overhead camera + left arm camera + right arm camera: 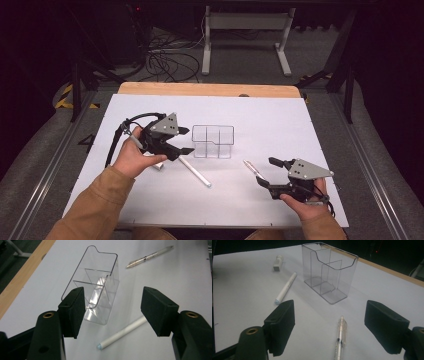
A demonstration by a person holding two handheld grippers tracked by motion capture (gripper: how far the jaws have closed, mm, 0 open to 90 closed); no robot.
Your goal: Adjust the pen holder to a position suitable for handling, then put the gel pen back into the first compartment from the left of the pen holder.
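A clear plastic organiser (213, 141) with several compartments stands upright at the middle of the white table. My left gripper (188, 140) hovers just left of it, open, with nothing between its pads. In the left gripper view the organiser (95, 290) and a white marker (122, 333) lie beyond my left gripper (113, 312). The white marker (195, 172) lies in front of the organiser. My right gripper (266, 171) rests open at the front right, empty, by a clear pen (253, 169). In the right gripper view that clear pen (341, 337) lies between the jaws of my right gripper (329, 315), on the table and untouched.
A small white cap-like piece (158, 165) lies under the left hand, and shows again as the white piece (277, 263) in the right gripper view. The white table mat (280, 120) ends at a wooden back edge (210, 89). Cables and a stand lie on the floor beyond.
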